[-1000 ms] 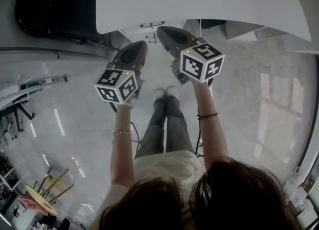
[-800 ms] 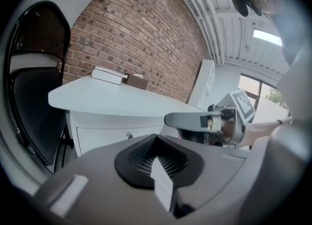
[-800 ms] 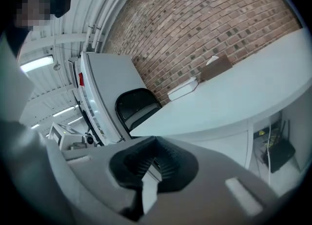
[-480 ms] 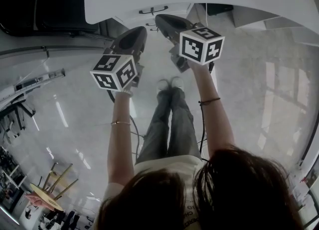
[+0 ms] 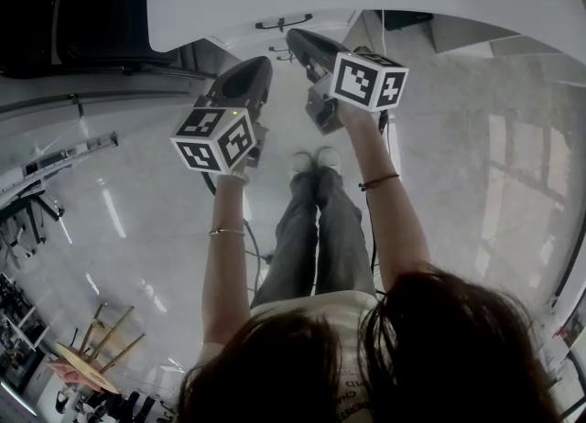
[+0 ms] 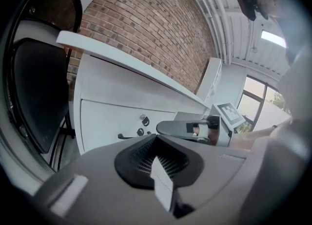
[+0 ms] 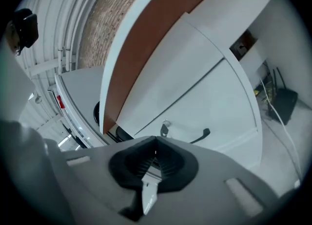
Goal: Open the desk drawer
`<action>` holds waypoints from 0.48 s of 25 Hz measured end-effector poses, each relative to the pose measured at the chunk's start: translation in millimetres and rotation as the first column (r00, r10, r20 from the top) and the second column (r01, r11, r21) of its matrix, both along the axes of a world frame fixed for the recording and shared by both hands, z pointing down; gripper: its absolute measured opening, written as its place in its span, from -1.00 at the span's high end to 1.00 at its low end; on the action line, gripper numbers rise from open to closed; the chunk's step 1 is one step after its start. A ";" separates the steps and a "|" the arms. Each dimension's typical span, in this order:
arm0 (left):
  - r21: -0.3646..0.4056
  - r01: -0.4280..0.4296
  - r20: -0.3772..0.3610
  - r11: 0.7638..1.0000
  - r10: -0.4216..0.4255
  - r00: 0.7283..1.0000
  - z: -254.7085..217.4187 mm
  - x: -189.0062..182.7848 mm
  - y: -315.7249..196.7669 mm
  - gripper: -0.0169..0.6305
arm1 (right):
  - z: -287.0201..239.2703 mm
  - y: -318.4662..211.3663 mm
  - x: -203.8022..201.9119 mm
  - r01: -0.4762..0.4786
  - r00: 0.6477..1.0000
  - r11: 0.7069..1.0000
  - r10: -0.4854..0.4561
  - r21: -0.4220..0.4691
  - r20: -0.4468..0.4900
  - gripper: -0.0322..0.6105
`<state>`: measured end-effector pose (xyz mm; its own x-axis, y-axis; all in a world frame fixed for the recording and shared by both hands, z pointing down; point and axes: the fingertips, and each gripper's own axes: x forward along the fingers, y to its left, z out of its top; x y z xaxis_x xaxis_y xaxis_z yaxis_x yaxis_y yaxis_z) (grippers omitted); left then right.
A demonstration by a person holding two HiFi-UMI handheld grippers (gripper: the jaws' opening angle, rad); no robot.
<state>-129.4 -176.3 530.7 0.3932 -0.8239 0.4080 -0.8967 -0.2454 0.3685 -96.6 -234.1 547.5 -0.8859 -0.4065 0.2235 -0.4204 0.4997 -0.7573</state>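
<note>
The left gripper (image 6: 157, 163) was seen with its jaws brought together, nothing being held between them. The right gripper (image 7: 152, 159) was likewise found closed and empty. The desk drawer (image 6: 109, 114) was found shut, its white front lying ahead of both pairs of jaws and touched by neither. In the left gripper view, its handle (image 6: 127, 136) was seen just above and left of the jaw tips, with a key (image 6: 144, 120) in the lock beside it. The right gripper was seen above and right of those tips, pointed toward the same front. In the right gripper view, the handle was placed just above and right of the jaw tips, the key directly above them. A black chair (image 6: 34, 87) was seen far left of the left jaws.
</note>
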 end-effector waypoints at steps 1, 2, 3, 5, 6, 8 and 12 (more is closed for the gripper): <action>0.000 0.007 -0.003 1.000 -0.007 1.000 1.9 -1.0 -0.8 0.95 | 4.4 -1.6 -0.5 -0.007 1.000 1.000 0.007 -0.020 0.014 0.89; 0.002 0.015 -0.007 1.000 -0.015 1.000 3.6 -2.1 -1.6 0.95 | 7.9 -3.7 -0.9 -0.016 0.999 0.999 0.017 -0.038 0.031 0.89; 0.004 0.024 -0.010 1.000 -0.023 1.000 5.3 -3.2 -2.7 0.95 | 10.7 -6.2 -1.2 -0.027 0.998 0.998 0.030 -0.054 0.049 0.89; 0.006 0.036 -0.015 0.999 -0.036 0.999 8.6 -4.8 -4.7 0.95 | 15.6 -11.3 -1.7 -0.049 0.996 0.996 0.054 -0.076 0.071 0.89; 0.006 0.040 -0.016 0.999 -0.040 0.999 10.4 -5.2 -5.5 0.95 | 18.4 -13.2 -1.9 -0.057 0.995 0.995 0.063 -0.084 0.074 0.89; 0.002 0.045 -0.018 0.999 -0.045 0.999 14.6 -5.6 -6.6 0.95 | 25.2 -15.7 -2.0 -0.067 0.995 0.993 0.075 -0.101 0.073 0.89; -0.010 0.052 -0.021 0.999 -0.052 0.998 24.4 -5.9 -9.2 0.95 | 38.7 -20.7 1.5 -0.103 0.989 0.983 0.117 -0.150 0.087 0.89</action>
<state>-135.3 -185.5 555.1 0.3583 -0.8398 0.4079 -0.9002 -0.1950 0.3893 -95.1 -254.8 586.2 -0.8578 -0.4719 0.2040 -0.3893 0.3370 -0.8573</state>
